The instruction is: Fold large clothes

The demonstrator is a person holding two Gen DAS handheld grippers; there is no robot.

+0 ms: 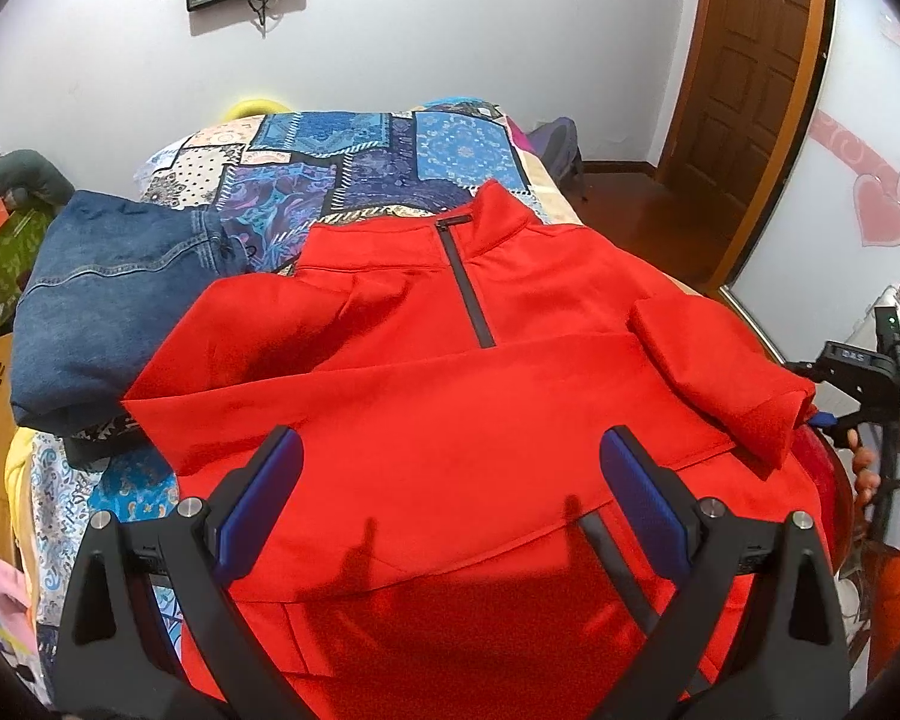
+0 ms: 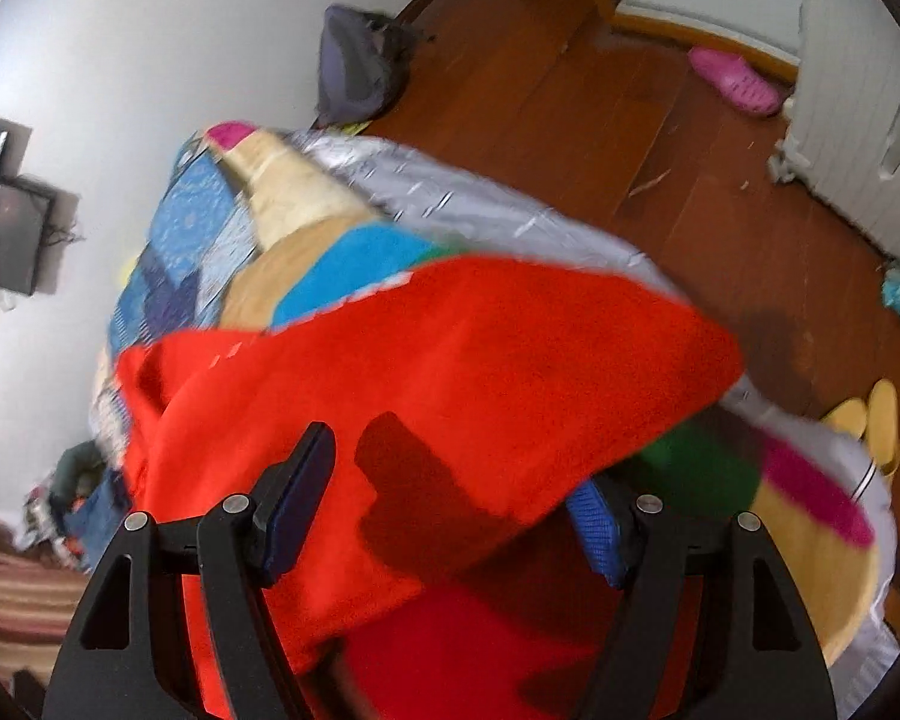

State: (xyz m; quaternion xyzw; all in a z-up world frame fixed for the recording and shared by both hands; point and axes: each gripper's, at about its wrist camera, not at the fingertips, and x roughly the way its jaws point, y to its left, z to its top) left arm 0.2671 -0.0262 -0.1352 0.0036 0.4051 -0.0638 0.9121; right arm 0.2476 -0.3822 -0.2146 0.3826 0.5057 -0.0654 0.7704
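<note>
Two black grippers with blue padded fingers are working over a bright red quarter-zip fleece pullover, which is lying front-up on a bed covered by a blue patchwork quilt, its collar pointing toward the far white wall. The left gripper is hovering above the lower front of the pullover with its fingers spread wide and holding nothing, probably because it is waiting to pin or catch the next fold. One sleeve is lying folded across the chest, and the cuff at the garment's right edge is doubled over, seemingly to narrow the garment into a rectangle. The right gripper is sitting at that right edge, where a red flap of fleece is draped over and between its fingers; the jaws are standing visibly apart, so it looks to be supporting rather than pinching the cloth, though blur is making contact hard to judge. A folded blue denim garment is resting beside the pullover, apparently already set aside as finished work.
</note>
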